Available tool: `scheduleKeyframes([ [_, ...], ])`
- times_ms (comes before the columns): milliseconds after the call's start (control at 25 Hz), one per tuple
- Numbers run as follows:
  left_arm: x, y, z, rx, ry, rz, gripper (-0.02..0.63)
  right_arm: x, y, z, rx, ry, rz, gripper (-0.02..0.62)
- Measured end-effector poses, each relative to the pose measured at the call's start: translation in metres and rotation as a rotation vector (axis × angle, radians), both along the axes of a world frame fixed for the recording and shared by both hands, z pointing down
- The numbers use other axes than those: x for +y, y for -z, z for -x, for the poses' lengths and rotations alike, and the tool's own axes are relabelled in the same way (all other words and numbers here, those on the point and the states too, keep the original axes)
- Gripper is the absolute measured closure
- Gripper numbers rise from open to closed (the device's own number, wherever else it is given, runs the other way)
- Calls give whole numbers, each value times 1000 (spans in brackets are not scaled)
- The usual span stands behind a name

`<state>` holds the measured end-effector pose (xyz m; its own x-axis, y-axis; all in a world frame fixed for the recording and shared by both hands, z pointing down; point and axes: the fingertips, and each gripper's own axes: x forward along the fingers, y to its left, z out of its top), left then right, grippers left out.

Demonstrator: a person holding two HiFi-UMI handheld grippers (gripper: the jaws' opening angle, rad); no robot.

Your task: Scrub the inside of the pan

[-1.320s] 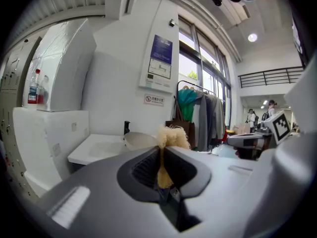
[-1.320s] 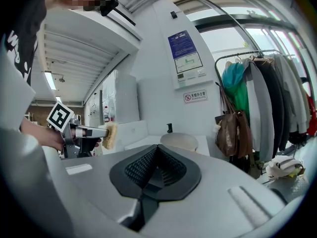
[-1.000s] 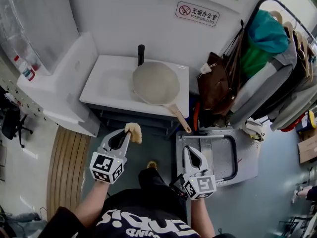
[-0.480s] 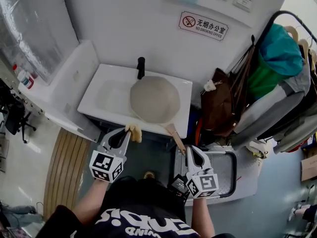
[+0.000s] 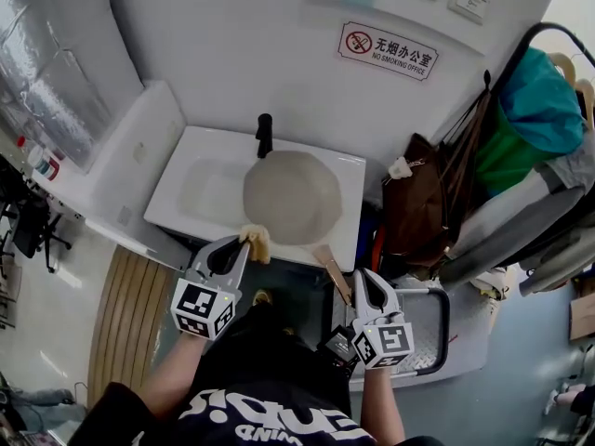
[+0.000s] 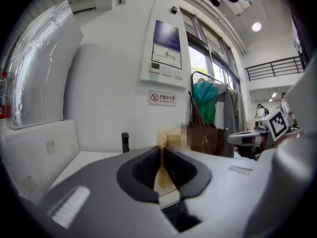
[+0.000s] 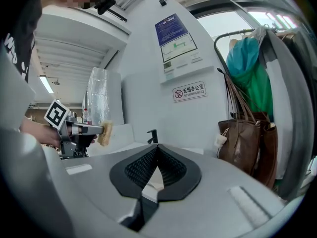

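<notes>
My left tool [image 5: 244, 247] is clamped narrow on a ragged tan sponge [image 5: 257, 242], which sticks out past the tips. The sponge hangs right at the near edge of the white sink counter [image 5: 186, 203], beside the near rim of the round grey pan [image 5: 293, 196]. I cannot tell whether sponge and rim touch.

My right tool [image 5: 363, 279] has its jaws pressed together with nothing between them. Just ahead of its tips, a little to their left, is the end of the pan's light wooden handle [image 5: 332, 272], which juts over the counter's front edge toward me. Tool and handle look apart.

The pan sits in the right part of the sink, ahead of both tools, with its hollow facing up. To the left of the pan the white basin gives open room. Beyond the pan's far rim a black tap [image 5: 265, 135] stands close against the white wall [image 5: 232, 54].

To the right of my right tool a brown bag [image 5: 423, 207] hangs close beside the counter's right edge. Below that tool lies a grey metal platform with a dark tube rail [image 5: 437, 328].
</notes>
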<state>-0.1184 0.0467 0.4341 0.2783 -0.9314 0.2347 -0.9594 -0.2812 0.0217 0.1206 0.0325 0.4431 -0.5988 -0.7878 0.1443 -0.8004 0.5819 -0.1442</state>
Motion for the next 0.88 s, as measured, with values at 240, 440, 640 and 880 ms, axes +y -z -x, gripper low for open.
scheduleKeyframes([
  [240, -43, -1, 7, 15, -48, -8, 588, -30, 5, 7, 26, -47, -16, 586],
  [440, -81, -2, 10, 29, -104, -2, 588, -58, 8, 19, 54, -81, -14, 586],
  [640, -118, 0, 13, 34, -168, -9, 588, -81, 9, 34, 84, -98, -22, 586],
  [880, -152, -3, 17, 50, -222, -21, 588, -102, 19, 43, 118, -147, -67, 586],
])
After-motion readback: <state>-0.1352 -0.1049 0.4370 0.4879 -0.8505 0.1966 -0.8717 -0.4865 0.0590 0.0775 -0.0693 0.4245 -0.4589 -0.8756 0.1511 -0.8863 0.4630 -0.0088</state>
